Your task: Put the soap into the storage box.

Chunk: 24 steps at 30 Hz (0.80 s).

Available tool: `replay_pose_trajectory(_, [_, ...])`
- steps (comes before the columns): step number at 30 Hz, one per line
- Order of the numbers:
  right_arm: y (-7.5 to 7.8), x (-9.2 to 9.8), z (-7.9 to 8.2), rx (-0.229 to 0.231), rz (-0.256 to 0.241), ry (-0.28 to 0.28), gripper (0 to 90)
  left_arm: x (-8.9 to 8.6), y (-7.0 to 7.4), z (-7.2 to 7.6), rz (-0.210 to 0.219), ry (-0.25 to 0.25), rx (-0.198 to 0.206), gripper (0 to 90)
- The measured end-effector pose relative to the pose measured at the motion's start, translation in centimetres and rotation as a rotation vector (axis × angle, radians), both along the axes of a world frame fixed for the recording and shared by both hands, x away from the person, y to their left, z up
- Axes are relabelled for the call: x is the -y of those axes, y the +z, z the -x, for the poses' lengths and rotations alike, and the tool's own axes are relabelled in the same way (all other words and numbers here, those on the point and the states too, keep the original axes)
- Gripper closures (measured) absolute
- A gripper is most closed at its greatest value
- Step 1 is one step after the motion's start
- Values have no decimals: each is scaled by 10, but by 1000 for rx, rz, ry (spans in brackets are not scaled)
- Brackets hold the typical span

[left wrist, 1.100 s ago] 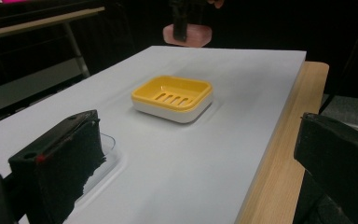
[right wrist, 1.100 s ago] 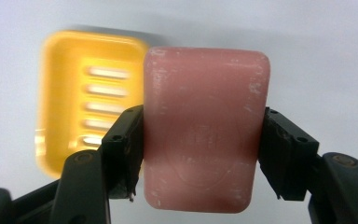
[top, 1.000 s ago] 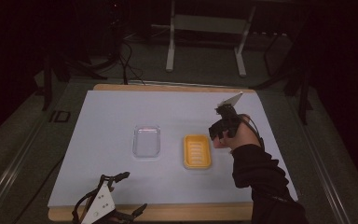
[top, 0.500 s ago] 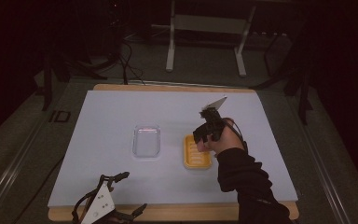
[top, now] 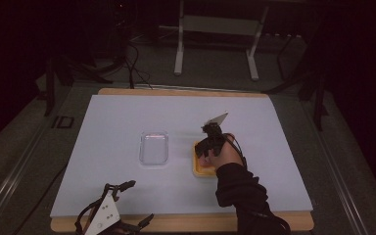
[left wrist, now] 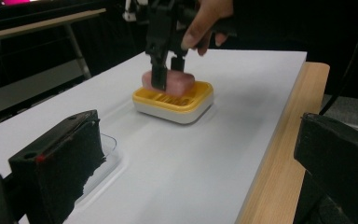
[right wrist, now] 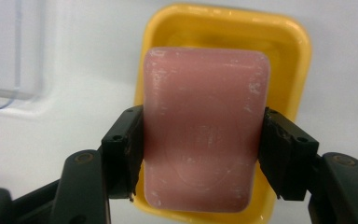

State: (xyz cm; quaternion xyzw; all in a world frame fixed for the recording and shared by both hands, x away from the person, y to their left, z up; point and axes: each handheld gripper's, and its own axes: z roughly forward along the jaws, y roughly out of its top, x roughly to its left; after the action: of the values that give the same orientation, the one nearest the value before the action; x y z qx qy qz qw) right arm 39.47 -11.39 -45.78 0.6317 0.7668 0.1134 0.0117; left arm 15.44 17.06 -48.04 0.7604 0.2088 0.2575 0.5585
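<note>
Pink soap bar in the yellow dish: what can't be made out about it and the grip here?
- High view: the pink soap bar is covered by the person's hand and the right gripper; the yellow dish is half hidden.
- Right gripper view: the bar hides the dish floor, so whether it is lifted cannot be told.
- Left gripper view: the left gripper jaws block part of the clear tray.

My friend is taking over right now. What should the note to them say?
Right gripper: jaws closed on both long sides of the pink soap, which sits in the yellow soap dish.
Left gripper: lying at the table's near edge, jaws open, nothing in them.
Clear lid: flat on the table, left of the dish.
Done: soap gripped.
Left: probably lift the soap out; where it goes isn't clear.
</note>
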Motion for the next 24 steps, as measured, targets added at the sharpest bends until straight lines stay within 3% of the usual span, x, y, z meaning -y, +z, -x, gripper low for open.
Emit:
replay_pose_trajectory(12, [-22,-3,-1,-9,24,-29,373,0,0,0,1,-2,-1,17])
replay_pose_trajectory(18, [-18,-3,-2,-4,4,-30,343,0,0,0,-1,-3,-1,17])
replay_pose_trajectory(24, [-2,-4,-3,43,17,23,312,0,0,0,-2,-3,-2,17])
